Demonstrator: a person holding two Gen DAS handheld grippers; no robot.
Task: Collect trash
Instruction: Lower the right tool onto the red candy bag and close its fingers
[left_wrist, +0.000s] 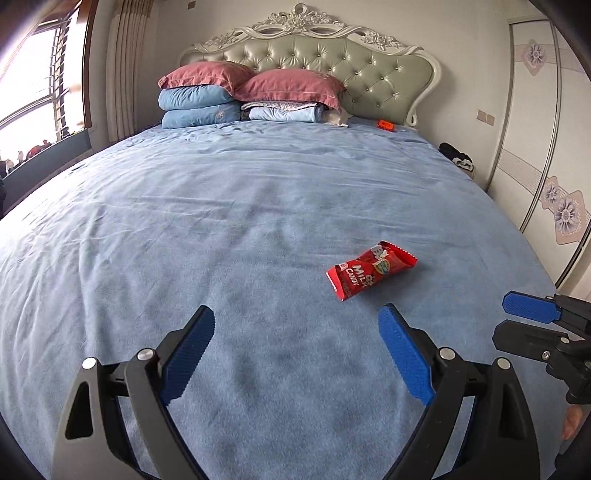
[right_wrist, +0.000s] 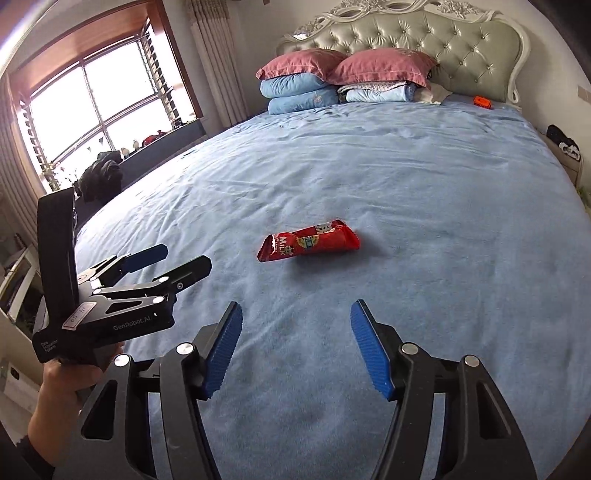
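A red milk candy wrapper (left_wrist: 371, 270) lies flat on the blue bedspread (left_wrist: 221, 221); it also shows in the right wrist view (right_wrist: 308, 240). My left gripper (left_wrist: 297, 314) is open and empty, hovering over the bed short of the wrapper, which is ahead and to its right. My right gripper (right_wrist: 296, 310) is open and empty, with the wrapper straight ahead of it. The right gripper shows at the right edge of the left wrist view (left_wrist: 517, 317); the left gripper shows at the left of the right wrist view (right_wrist: 184, 256).
Pink and blue pillows (left_wrist: 207, 92) and folded bedding (left_wrist: 284, 110) are stacked at the tufted headboard (left_wrist: 332, 62). A small orange object (left_wrist: 386, 124) lies near the headboard. A window (right_wrist: 92, 103) is to the left, a wardrobe (left_wrist: 535, 147) to the right.
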